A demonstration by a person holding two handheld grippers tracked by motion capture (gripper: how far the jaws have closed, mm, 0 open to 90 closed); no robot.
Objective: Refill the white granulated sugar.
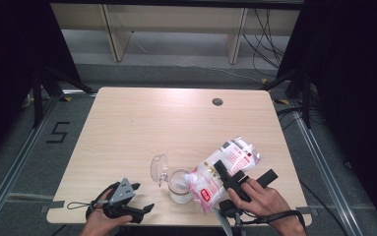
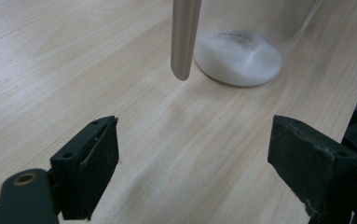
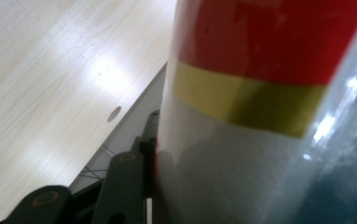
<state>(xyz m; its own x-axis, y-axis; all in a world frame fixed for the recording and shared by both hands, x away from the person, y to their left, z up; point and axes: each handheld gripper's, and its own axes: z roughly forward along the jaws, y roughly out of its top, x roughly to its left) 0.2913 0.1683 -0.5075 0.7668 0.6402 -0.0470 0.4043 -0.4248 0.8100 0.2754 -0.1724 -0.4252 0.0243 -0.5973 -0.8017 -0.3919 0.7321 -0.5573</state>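
One bag point(image 1: 224, 169) clenched in the right claw point(image 1: 228, 173), one jar point(image 1: 179, 186), left claw point(image 1: 139, 196) released.

A pale wood-grain counter point(image 1: 141, 128) with rounded corners and a small dark round hole point(image 1: 217, 102) near its far edge carries a clear glass jar point(image 1: 180, 187) – white grains in its bottom, its hinged lid point(image 1: 159, 168) swung open – near the front edge.

A black "5" is marked on the floor point(image 1: 58, 132) left of the bench point(image 1: 141, 118); the red print on the bag point(image 1: 225, 167) is too small to read
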